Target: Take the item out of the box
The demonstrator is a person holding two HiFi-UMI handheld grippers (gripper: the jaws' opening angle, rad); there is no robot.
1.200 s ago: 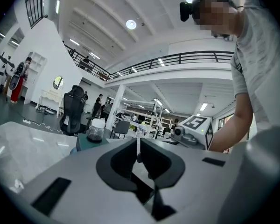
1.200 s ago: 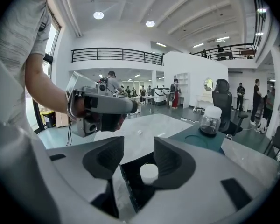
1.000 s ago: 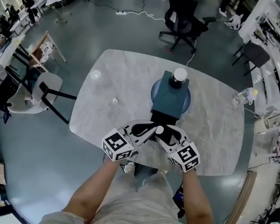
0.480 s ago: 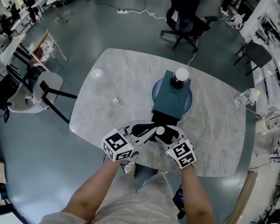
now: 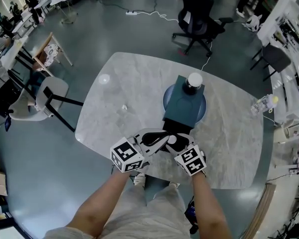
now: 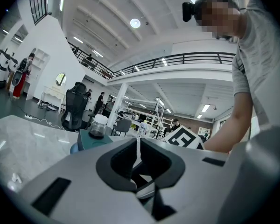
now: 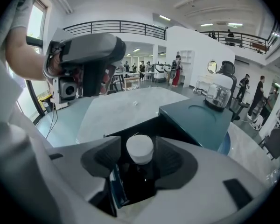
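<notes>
I am holding both tools low and close together at the bench's (image 5: 114,103) near edge. The left tool (image 6: 138,146) is pinched shut on nothing, and the right tool (image 7: 139,143) is gaping wide around the white-capped bottle (image 7: 140,152) standing in the teal box's (image 7: 200,120) open near end. Over the last second the right tool has been edging toward the left one and spreading. The bottle's dark body is fading into shadow, so I am making out no pad contact.

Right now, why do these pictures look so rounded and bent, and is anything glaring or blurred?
Head view: the wide lens bows the marble table and room. Left gripper view: black corners, flaring ceiling lamps, a mosaic patch over the face of the person. Right gripper view: window at left washed out; the white cap close up looks clear.
</notes>
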